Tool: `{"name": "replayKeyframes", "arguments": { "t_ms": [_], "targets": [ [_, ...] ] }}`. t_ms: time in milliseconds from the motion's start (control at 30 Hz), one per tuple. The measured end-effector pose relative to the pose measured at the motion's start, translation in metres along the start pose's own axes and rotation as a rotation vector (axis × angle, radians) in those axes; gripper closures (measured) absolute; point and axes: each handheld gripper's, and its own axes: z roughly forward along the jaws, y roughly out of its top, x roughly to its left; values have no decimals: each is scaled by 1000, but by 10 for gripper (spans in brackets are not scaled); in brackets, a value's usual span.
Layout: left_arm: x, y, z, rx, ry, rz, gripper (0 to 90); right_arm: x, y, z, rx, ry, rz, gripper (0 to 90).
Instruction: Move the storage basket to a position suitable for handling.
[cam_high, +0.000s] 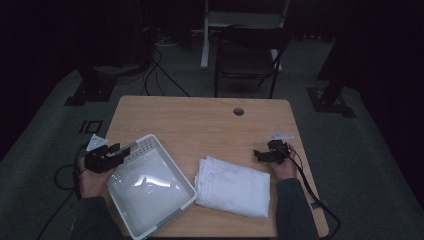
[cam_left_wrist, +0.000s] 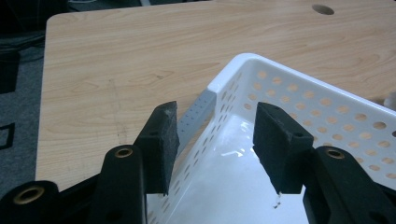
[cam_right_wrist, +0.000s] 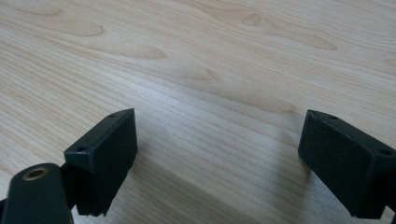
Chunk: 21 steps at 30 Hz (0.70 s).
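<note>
Your left gripper (cam_left_wrist: 215, 144) stands open astride the near wall of the white basket (cam_high: 150, 187), one jaw outside and one inside, at the lower left of the high view. The basket looks like light, stiff, perforated plastic with a glossy, probably slippery floor; pinch that rim wall squarely. Just right of it, at lower centre, lies the folded white cloth (cam_high: 232, 186), soft and limp. Your right gripper (cam_high: 270, 152) is open over bare table (cam_high: 200, 120). No readable writing.

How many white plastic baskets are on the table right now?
1. The white perforated plastic basket sits at the near-left of the light wooden table, with the left hand-held gripper straddling its wall, beside the folded white cloth.
</note>
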Motion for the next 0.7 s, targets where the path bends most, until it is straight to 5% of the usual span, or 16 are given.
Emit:
{"name": "replayKeyframes", "arguments": {
  "t_ms": [333, 600, 700],
  "targets": [
    [9, 0, 0, 42, 70, 18, 487, 2, -1, -1, 1, 1, -2, 116],
    [29, -6, 5, 37, 193, -34, 430, 2, -1, -1, 1, -3, 2, 117],
    [36, -8, 6, 35, 171, -68, 409, 2, -1, -1, 0, -5, 4, 120]
  ]
}}
